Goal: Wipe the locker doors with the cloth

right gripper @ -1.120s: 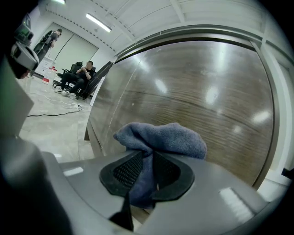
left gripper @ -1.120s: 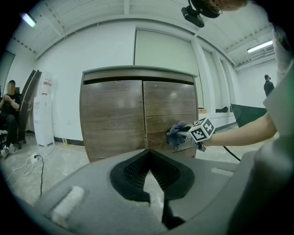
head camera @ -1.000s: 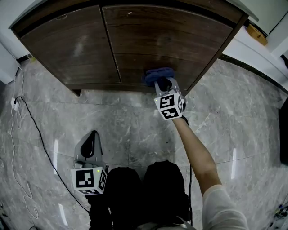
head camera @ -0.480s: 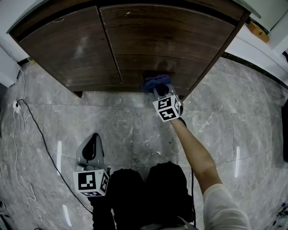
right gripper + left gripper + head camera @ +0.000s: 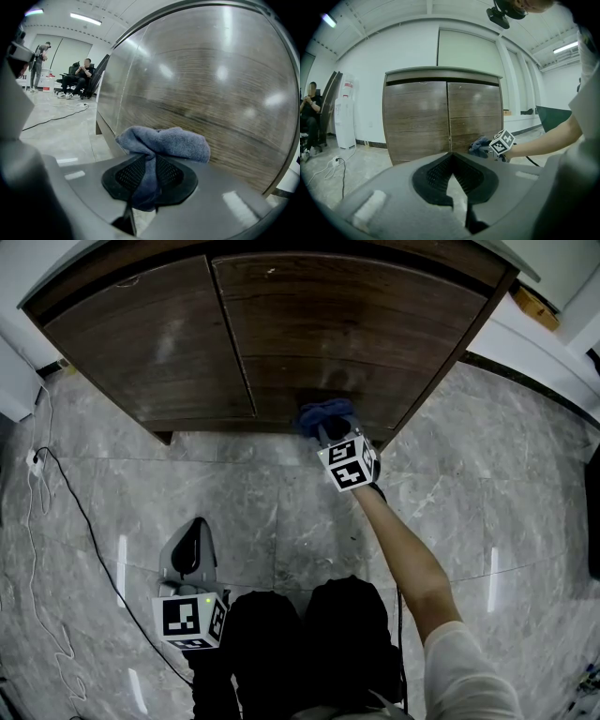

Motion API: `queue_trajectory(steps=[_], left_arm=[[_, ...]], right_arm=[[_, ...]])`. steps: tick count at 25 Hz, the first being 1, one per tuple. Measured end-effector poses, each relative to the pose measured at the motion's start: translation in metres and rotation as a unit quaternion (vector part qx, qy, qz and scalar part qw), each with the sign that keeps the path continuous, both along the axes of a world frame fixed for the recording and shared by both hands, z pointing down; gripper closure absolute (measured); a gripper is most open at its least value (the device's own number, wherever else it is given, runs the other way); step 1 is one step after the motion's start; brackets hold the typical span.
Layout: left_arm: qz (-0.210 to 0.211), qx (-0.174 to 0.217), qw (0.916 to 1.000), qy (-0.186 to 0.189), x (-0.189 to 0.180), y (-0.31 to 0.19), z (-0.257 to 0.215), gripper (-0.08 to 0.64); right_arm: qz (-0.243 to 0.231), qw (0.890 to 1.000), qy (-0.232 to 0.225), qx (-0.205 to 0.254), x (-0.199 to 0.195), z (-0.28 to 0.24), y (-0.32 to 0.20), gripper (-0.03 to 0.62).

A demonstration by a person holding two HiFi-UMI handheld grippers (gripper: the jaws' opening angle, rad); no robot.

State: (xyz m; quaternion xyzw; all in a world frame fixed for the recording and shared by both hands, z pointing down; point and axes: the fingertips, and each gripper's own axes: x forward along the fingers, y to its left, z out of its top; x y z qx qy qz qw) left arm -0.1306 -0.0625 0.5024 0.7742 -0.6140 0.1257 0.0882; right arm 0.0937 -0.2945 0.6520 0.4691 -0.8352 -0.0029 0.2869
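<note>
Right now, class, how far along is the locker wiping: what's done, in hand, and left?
Done: no wiped patch is plainly visible. In hand: the right tongs grip the blue cloth against the right door, low near its bottom edge. Left: likely the left door, which shows pale smears; the left tongs hang empty, away from the doors.

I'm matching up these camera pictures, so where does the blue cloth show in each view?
Head view: the blue cloth is upper centre, against the foot of the right locker door.
Left gripper view: right of centre, low on that door.
Right gripper view: lower centre, between the jaws.
Shared landmark: the right locker door.
</note>
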Motion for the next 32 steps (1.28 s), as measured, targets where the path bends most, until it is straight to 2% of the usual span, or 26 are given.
queue_trajectory(steps=[15, 29, 32], left_arm=[[0.002, 0.008, 0.9999, 0.012, -0.001, 0.003, -0.006, 0.56], [0.002, 0.012, 0.9997, 0.02, -0.003, 0.006, -0.008, 0.559], [0.003, 0.011, 0.9997, 0.022, -0.003, 0.006, -0.009, 0.56]], right_arm=[[-0.024, 0.997, -0.005, 0.073, -0.02, -0.096, -0.004, 0.518], [-0.054, 0.986, -0.024, 0.155, -0.051, -0.211, -0.009, 0.518], [-0.057, 0.985, -0.023, 0.159, -0.056, -0.224, -0.011, 0.518]])
